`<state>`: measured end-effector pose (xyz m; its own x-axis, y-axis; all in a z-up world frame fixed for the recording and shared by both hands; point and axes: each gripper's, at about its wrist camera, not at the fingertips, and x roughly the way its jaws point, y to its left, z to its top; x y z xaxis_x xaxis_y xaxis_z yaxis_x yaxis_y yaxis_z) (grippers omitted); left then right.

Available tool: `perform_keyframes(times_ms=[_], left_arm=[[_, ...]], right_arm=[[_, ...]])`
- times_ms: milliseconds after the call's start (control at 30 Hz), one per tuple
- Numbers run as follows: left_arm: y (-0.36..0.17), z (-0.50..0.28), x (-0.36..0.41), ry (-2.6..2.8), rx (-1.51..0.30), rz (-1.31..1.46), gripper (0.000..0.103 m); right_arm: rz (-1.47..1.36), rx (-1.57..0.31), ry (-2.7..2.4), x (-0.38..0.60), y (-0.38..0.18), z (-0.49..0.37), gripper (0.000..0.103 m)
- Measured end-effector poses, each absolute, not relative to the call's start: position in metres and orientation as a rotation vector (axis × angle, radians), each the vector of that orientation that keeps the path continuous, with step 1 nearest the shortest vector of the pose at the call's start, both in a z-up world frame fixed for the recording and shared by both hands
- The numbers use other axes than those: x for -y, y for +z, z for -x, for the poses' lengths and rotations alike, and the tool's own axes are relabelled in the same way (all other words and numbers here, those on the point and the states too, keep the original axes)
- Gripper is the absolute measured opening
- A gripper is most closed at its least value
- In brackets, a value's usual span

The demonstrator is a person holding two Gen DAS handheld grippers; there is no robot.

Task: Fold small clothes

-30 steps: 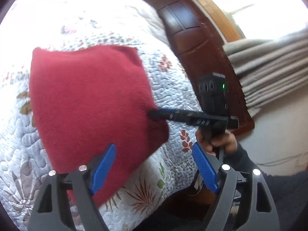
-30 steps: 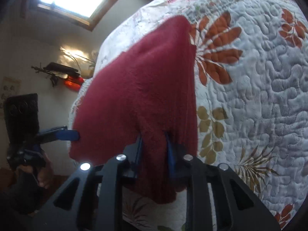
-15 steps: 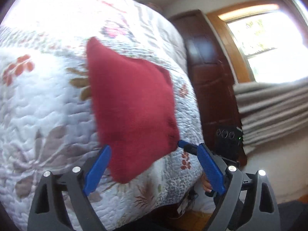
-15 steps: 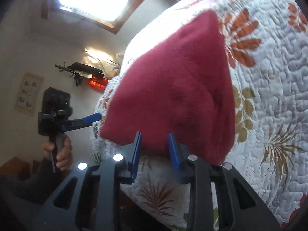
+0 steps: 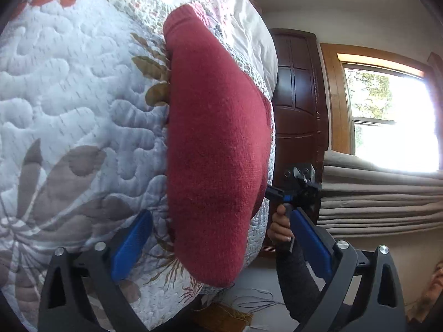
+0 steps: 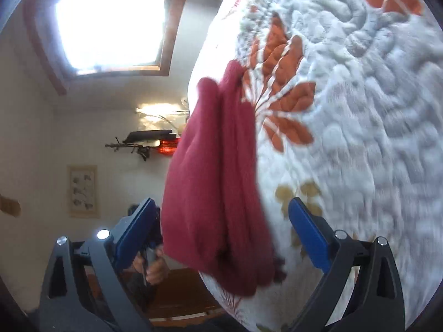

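Note:
A folded dark red knit garment (image 5: 216, 149) lies on the floral quilted bedspread (image 5: 69, 105) near the bed's edge. My left gripper (image 5: 221, 244) is open, its blue pads on either side of the garment's near end, with nothing held. In the right wrist view the same red garment (image 6: 218, 193) lies on the quilt (image 6: 360, 138). There my right gripper (image 6: 224, 238) is open too, its pads wide apart around the garment's near end. The right gripper's tool (image 5: 301, 179) and the hand (image 5: 279, 224) holding it show beside the bed in the left wrist view.
A dark wooden wardrobe (image 5: 299, 96), a bright window (image 5: 387, 116) and stacked grey blinds (image 5: 382, 199) stand beyond the bed. Cables (image 5: 254, 301) lie on the floor below. In the right wrist view, a window (image 6: 110, 25), a wall shelf (image 6: 146, 138) and a framed picture (image 6: 83, 191) line the wall.
My right gripper has let go of the red garment and opened wide. Both grippers have swung round and drawn back, and the garment now lies flat on the quilt.

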<state>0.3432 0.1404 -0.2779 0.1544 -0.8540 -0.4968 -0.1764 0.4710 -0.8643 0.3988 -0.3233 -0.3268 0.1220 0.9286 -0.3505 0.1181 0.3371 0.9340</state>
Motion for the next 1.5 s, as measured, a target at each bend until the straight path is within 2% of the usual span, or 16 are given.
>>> perform_keyframes(times_ms=[100, 333, 433, 533, 667, 733, 833, 867, 967, 1067, 1200, 1333, 1433, 1500], left_arm=[[-0.289, -0.35, -0.135, -0.608, -1.399, 0.991, 0.099], [-0.294, -0.362, -0.117, -0.608, -1.459, 0.943, 0.099], [-0.287, -0.365, -0.094, -0.673, -1.461, 0.865, 0.099], [-0.301, -0.369, -0.092, -0.636, -1.471, 0.889, 0.099], [-0.297, -0.371, -0.092, -0.661, -1.452, 0.923, 0.099], [-0.297, -0.369, -0.094, -0.657, -1.454, 0.914, 0.094], [-0.305, -0.368, -0.103, -0.646, -1.479, 0.945, 0.082], [-0.306, -0.368, -0.105, -0.651, -1.484, 0.955, 0.081], [-0.305, -0.368, -0.103, -0.67, -1.495, 0.959, 0.081], [-0.306, -0.367, -0.095, -0.687, -1.496, 0.944, 0.09], [-0.305, -0.376, -0.089, -0.678, -1.526, 0.945, 0.094], [-0.304, -0.376, -0.087, -0.709, -1.54, 0.935, 0.094], [-0.307, -0.37, -0.089, -0.74, -1.538, 0.948, 0.094], [-0.307, -0.368, -0.09, -0.747, -1.539, 0.96, 0.094]], right_arm=[[-1.077, -1.365, 0.863, 0.301, -0.349, -0.438, 0.096], [-1.001, -1.385, 0.946, 0.262, -0.349, -0.464, 0.098], [-0.988, -1.337, 1.023, 0.264, -0.33, -0.461, 0.092], [-1.019, -1.374, 0.966, 0.272, -0.342, -0.464, 0.086], [-0.987, -1.352, 1.005, 0.256, -0.328, -0.464, 0.089], [-1.012, -1.358, 1.0, 0.258, -0.33, -0.467, 0.088], [-1.022, -1.348, 0.991, 0.261, -0.33, -0.464, 0.079], [-1.018, -1.341, 0.994, 0.264, -0.327, -0.462, 0.078], [-1.056, -1.345, 0.99, 0.269, -0.33, -0.459, 0.076], [-1.003, -1.39, 0.982, 0.265, -0.341, -0.46, 0.077], [-1.005, -1.458, 0.966, 0.271, -0.351, -0.471, 0.074], [-1.062, -1.432, 1.002, 0.294, -0.358, -0.462, 0.075], [-1.166, -1.409, 1.12, 0.287, -0.367, -0.459, 0.082], [-1.155, -1.381, 1.174, 0.28, -0.362, -0.458, 0.09]])
